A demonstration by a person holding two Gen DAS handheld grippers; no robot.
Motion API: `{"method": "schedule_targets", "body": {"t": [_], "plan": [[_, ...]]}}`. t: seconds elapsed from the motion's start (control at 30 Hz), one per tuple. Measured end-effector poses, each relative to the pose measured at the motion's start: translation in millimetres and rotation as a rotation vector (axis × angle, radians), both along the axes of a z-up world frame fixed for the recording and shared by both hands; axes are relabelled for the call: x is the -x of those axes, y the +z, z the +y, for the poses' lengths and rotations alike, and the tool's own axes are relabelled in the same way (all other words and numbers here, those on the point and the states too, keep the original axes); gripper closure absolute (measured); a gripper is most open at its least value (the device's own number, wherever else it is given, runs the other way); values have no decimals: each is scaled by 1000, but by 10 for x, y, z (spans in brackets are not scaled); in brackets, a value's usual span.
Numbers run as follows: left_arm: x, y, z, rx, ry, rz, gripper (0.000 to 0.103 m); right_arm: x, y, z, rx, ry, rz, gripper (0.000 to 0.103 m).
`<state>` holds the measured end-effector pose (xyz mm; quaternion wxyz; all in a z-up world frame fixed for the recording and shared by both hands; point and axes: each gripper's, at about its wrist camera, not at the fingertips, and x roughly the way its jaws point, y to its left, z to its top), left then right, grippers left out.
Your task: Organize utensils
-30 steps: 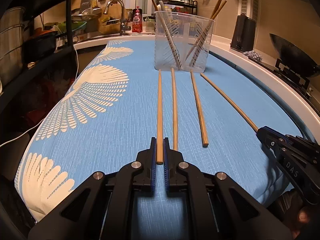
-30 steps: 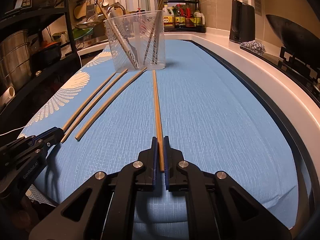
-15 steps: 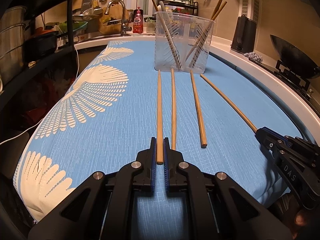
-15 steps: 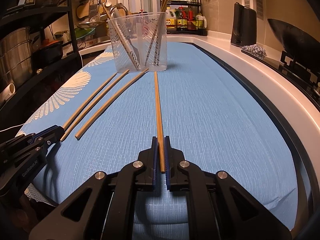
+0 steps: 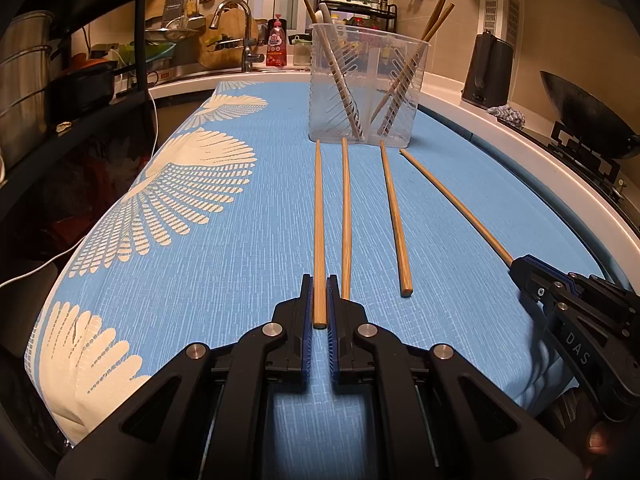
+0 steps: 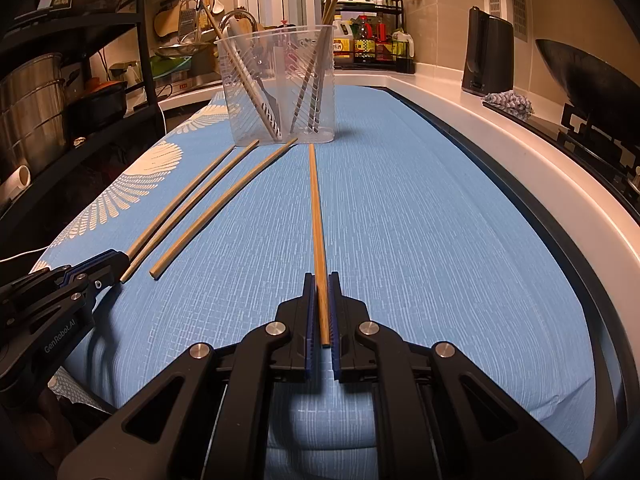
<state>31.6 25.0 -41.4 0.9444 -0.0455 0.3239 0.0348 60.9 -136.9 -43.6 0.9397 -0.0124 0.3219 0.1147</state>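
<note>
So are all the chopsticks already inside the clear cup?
No, four chopsticks lie on the blue cloth in front of the clear cup.

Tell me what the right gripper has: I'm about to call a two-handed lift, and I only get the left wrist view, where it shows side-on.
Observer: In its own camera, the rightmost chopstick lies between the pads of the right gripper, which sit close on both sides of it.
Operator: How much of the stick is inside?
Observer: Only the near end. It stops partway back along the pads, and the rest runs forward over the blue cloth toward the clear holder.
Operator: And my left gripper from outside?
Observer: The left gripper has its tip low at the cloth, at the near end of the leftmost chopstick.
</note>
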Motion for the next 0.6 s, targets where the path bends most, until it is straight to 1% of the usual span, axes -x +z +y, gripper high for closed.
{"method": "schedule_targets", "body": {"t": [0.6], "plan": [[-6,5,-5,-8,0,1,96,9,5,-1,7,-1,-5,96]]}}
